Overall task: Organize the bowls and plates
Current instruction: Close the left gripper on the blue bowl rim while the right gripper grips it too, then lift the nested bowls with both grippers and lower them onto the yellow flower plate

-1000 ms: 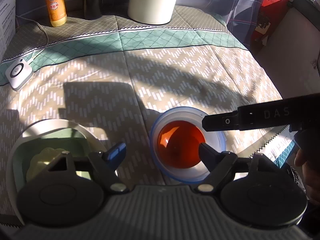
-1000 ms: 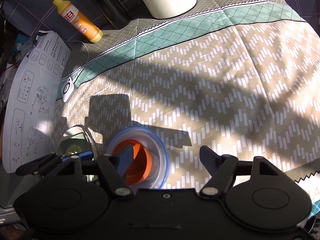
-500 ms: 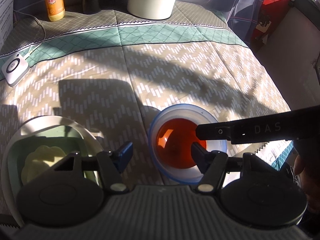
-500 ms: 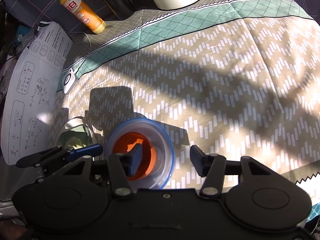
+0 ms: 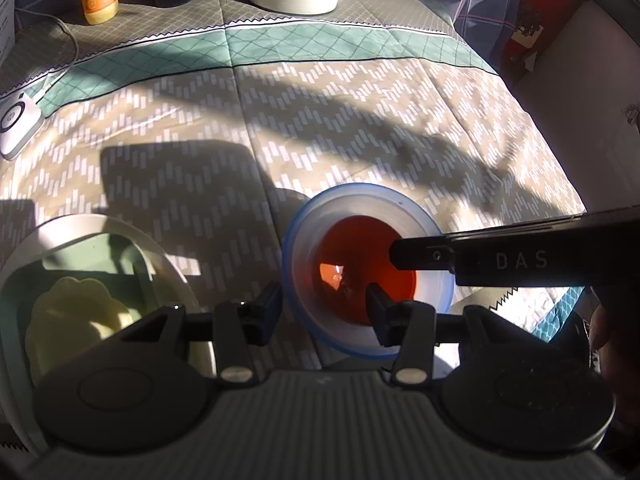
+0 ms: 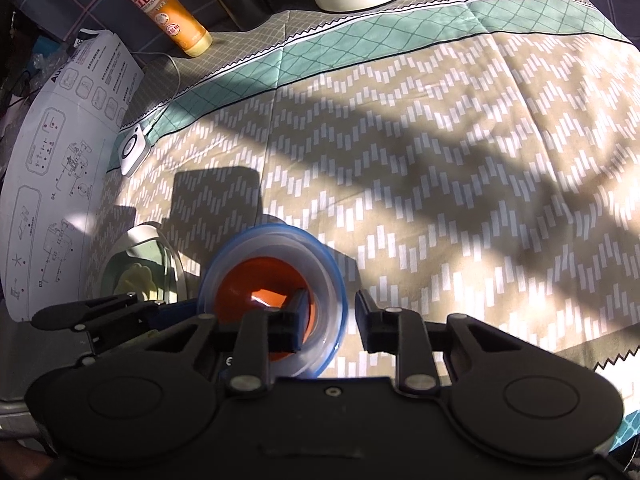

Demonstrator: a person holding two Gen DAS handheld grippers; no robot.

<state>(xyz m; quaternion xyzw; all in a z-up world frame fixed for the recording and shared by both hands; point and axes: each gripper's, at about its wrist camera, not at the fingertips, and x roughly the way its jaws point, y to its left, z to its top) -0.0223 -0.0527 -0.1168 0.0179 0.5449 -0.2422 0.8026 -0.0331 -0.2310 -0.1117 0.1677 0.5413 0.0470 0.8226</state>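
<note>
Two nested bowls sit on the patterned tablecloth (image 5: pixel 360 120): small orange plastic bowl (image 5: pixel 360 268) inside white blue-rimmed bowl (image 5: pixel 332 216). Left gripper (image 5: pixel 322 306) straddles the white bowl's near-left rim, jaws just been closing, contact unclear. Right gripper (image 6: pixel 330 318) straddles the right rim, one finger inside, jaws also just closing, grip not confirmed. White plate with green dish and pale yellow flower-shaped piece (image 5: pixel 100 264) just left.

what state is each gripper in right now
left hand-held gripper: just been closing astride the rim of the blue-rimmed bowl; grip cannot be told
right hand-held gripper: just been closing astride the same rim, still open
</note>
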